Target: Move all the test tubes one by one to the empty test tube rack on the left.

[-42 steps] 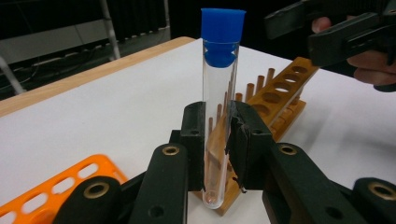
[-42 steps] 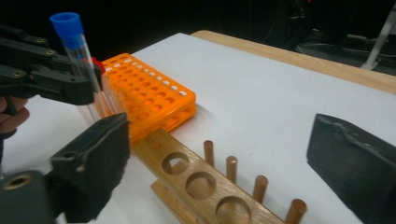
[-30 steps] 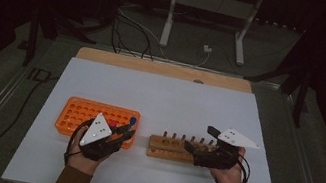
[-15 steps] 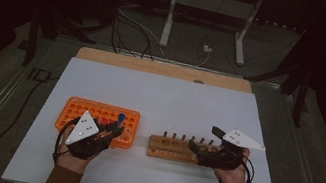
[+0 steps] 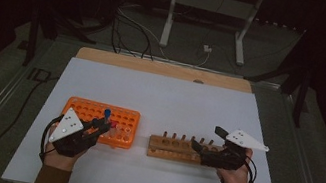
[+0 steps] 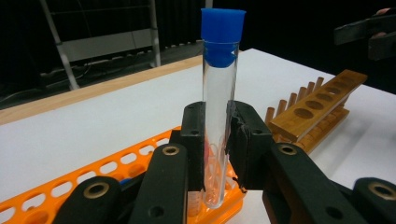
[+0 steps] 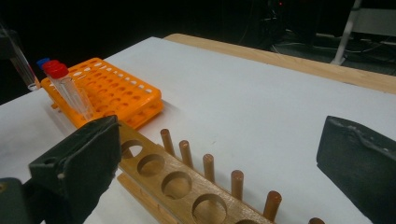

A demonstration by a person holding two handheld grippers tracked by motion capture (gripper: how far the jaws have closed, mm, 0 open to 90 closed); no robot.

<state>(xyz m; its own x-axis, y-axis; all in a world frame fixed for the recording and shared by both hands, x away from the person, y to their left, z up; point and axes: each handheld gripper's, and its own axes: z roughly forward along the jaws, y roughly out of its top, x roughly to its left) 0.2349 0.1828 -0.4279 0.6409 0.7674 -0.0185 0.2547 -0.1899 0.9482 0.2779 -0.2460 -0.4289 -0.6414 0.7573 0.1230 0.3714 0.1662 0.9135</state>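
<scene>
The blue-capped tube (image 6: 218, 102) stands straight up between the pads of the left gripper (image 6: 215, 140), which is squeezed tight on its clear glass. Its bottom end sits just above the orange rack (image 5: 96, 113) — lifted out, it looks like, but not yet carried anywhere. A red-capped tube (image 7: 65, 86) is in that rack too, beside a blue cap (image 7: 43, 61). The wooden rack (image 5: 181, 148) sits well apart to the right, and the holes you can see in it are all empty, so the job has only just started. The right gripper (image 7: 219, 158) hangs over the wooden rack with its jaws wide apart — holding nothing. Both racks rest on the white table (image 5: 175, 98).
</scene>
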